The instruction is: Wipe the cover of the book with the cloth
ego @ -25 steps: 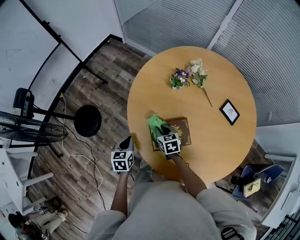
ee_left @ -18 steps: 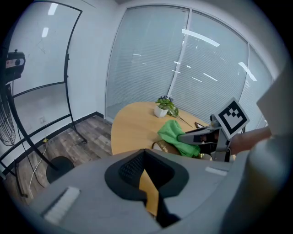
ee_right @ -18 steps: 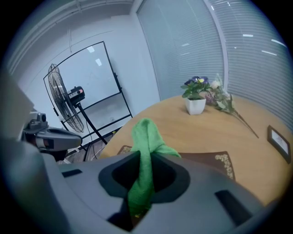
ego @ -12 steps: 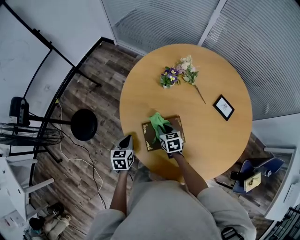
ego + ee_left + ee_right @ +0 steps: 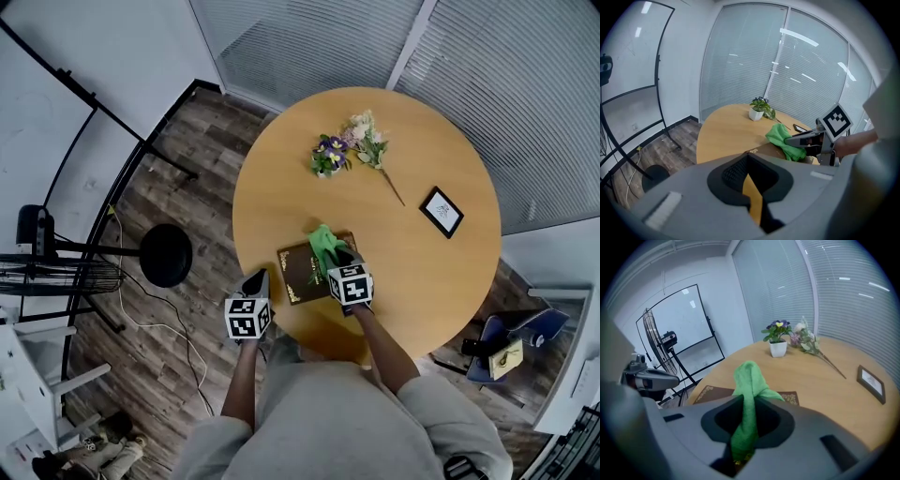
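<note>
The crumpled green cloth (image 5: 324, 246) was clenched in the right gripper (image 5: 336, 259) and laid on the dark brown, gilt-cornered book (image 5: 296, 268), near the near-left edge of the round wooden table (image 5: 450, 281). Wiping was judged under way, with the cover's left part probably left. The left gripper (image 5: 254, 281) was held closed and empty, off the table.
</note>
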A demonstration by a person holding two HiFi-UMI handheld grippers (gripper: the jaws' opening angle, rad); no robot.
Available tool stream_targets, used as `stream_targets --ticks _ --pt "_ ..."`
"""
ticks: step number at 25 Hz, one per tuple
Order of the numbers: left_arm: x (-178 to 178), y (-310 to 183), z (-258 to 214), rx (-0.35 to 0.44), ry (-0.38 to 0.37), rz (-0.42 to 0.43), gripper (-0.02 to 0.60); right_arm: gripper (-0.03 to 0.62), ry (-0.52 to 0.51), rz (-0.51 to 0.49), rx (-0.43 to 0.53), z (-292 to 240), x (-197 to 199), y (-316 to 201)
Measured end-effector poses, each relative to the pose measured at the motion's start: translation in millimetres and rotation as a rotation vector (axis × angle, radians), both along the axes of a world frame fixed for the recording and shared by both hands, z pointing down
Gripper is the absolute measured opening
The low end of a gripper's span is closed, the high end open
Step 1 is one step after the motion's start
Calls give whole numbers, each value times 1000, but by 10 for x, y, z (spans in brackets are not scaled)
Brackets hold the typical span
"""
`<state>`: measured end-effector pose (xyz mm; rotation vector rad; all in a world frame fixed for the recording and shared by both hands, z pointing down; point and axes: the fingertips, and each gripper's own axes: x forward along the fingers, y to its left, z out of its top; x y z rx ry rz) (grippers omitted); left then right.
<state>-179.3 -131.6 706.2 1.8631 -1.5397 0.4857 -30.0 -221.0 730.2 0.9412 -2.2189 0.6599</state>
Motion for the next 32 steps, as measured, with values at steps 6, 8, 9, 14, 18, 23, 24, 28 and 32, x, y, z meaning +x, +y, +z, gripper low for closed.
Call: stream_targets --ticks 6,8,9,14,18,23,24,28,32 --pt "81 -46 -5 0 -1 22 6 71 18 31 7 -6 204 -70" --pt "99 -62 -6 0 -1 26 6 72 24 44 8 -5 281 -101" --pt "107 -66 -4 -1 -1 28 6 71 28 51 9 -3 321 -116" --pt "148 -72 -4 1 0 35 6 71 47 85 16 5 521 -192" --pt "147 -56 -28 7 -2 34 6 71 64 106 25 3 643 -251" --pt "118 -32 -81 21 -4 26 6 71 84 122 48 -88 741 -278" --pt "104 -23 -86 22 -4 23 6 71 81 124 56 -123 733 -272" --pt "66 22 -111 30 -2 11 6 71 53 104 88 -297 596 -210" --pt "42 65 -138 39 -2 1 6 71 12 62 117 -490 381 -99"
